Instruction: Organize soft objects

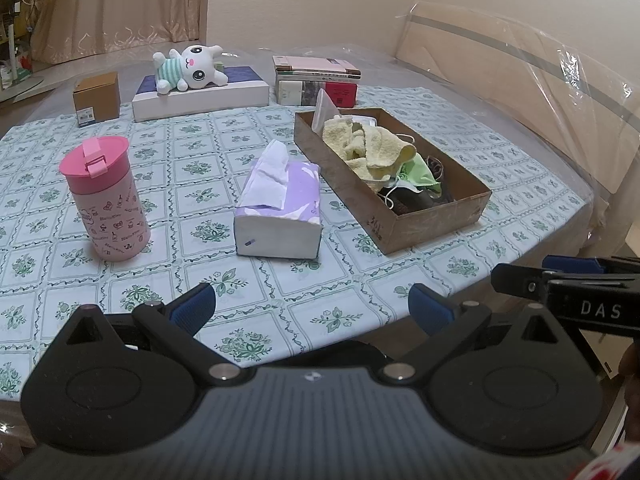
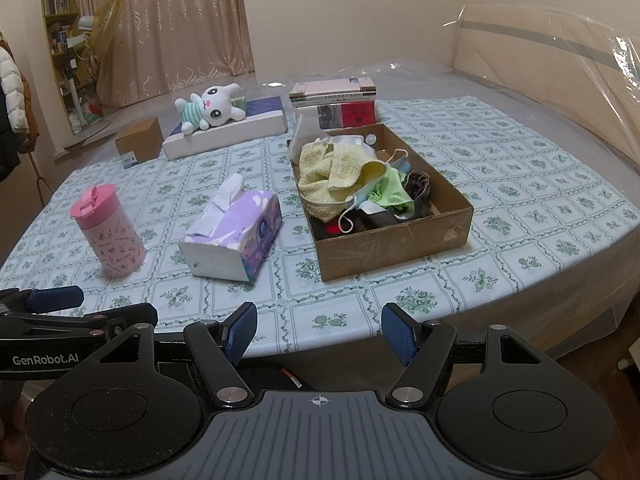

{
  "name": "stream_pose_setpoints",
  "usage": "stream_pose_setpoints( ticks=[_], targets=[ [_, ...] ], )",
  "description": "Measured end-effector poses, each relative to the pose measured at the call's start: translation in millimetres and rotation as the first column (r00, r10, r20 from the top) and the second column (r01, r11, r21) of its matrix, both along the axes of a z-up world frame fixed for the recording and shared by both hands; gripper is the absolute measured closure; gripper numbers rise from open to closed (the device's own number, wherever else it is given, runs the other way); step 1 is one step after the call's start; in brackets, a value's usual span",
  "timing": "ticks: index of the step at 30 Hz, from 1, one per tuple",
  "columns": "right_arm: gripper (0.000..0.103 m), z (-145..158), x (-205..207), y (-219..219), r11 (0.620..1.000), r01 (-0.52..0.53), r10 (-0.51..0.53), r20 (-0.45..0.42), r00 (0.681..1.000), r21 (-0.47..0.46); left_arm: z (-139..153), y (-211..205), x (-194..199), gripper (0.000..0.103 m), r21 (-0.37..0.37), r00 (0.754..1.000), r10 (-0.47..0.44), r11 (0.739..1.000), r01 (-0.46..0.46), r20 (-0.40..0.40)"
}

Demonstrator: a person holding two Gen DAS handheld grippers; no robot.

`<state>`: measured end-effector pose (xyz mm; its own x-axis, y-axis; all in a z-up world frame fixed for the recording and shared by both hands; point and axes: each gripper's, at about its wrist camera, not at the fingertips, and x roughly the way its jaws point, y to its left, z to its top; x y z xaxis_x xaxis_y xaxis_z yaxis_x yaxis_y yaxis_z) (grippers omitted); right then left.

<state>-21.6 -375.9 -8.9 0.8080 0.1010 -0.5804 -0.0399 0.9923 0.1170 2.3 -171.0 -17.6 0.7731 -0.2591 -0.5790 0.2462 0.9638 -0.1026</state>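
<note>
A brown cardboard box (image 1: 440, 224) (image 2: 396, 246) stands on the patterned tablecloth, holding a yellow towel (image 1: 368, 146) (image 2: 332, 172), a green cloth (image 2: 390, 190), face masks and dark items. A white plush rabbit (image 1: 192, 68) (image 2: 210, 112) lies on a flat white box at the back. A purple tissue pack (image 1: 280, 208) (image 2: 236, 232) lies in the middle. My left gripper (image 1: 312, 308) hangs open over the table's near edge with nothing between its blue pads. My right gripper (image 2: 320, 332) is open too, empty, short of the cardboard box. Each gripper shows at the other view's edge.
A pink lidded cup (image 1: 106, 204) (image 2: 108, 232) stands at the left. A small brown carton (image 1: 97, 98) and a stack of books (image 1: 316, 80) sit at the back. A plastic-wrapped headboard (image 1: 520, 64) lies to the right. The table edge runs close below both grippers.
</note>
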Motion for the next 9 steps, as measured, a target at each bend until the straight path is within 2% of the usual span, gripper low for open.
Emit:
stream_pose_setpoints(
  ticks=[9],
  targets=[
    [0.034,-0.8,0.0,-0.4,1.000,0.001,-0.001,-0.001,1.000,0.001,-1.2,-1.3,0.2,0.001,-0.004,1.000,-0.004,1.000,0.004,0.004]
  ],
)
